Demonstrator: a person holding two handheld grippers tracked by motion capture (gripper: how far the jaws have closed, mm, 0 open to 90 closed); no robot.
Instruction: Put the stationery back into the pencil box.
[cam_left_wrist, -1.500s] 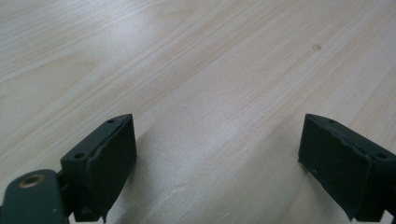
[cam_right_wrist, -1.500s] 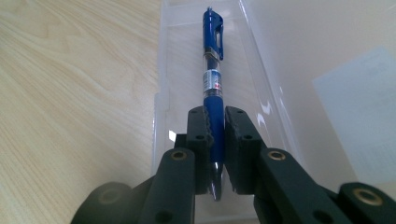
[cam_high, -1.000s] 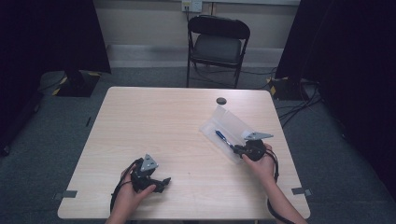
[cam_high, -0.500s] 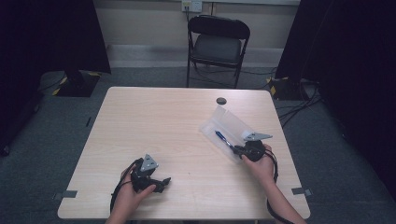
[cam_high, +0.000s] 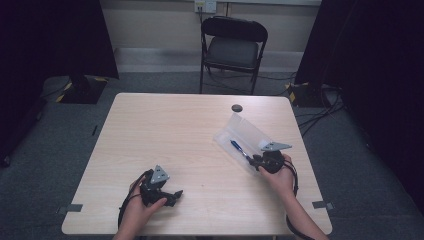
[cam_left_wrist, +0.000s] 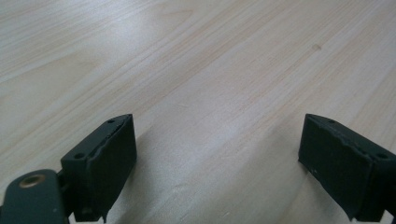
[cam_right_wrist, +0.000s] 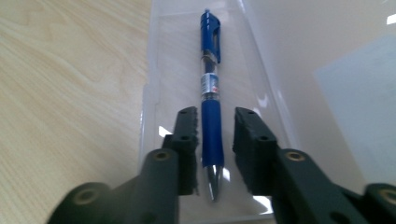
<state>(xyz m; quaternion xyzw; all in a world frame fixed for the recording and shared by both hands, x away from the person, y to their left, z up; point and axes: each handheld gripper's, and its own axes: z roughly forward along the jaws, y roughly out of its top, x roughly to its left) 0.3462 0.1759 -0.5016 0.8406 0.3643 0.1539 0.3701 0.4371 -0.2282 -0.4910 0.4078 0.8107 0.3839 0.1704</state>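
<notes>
High view: the right gripper (cam_high: 256, 161) meets the clear case (cam_high: 243, 139); the left gripper (cam_high: 172, 195) rests apart.

Left gripper view: fingers (cam_left_wrist: 105, 158) wide over the bare surface (cam_left_wrist: 196, 60).

Right gripper view: fingers (cam_right_wrist: 187, 140) have just been opening, narrowly flanking the blue pen (cam_right_wrist: 211, 88), loose in the case.

The right tongs (cam_right_wrist: 215, 128) have just been opened a little: where the blue pen (cam_right_wrist: 211, 105) was pinched a second ago, a narrow gap is now seen on either side of its grip, and the pen is left lying between the jaws on the floor of the clear case (cam_right_wrist: 271, 93).
</notes>
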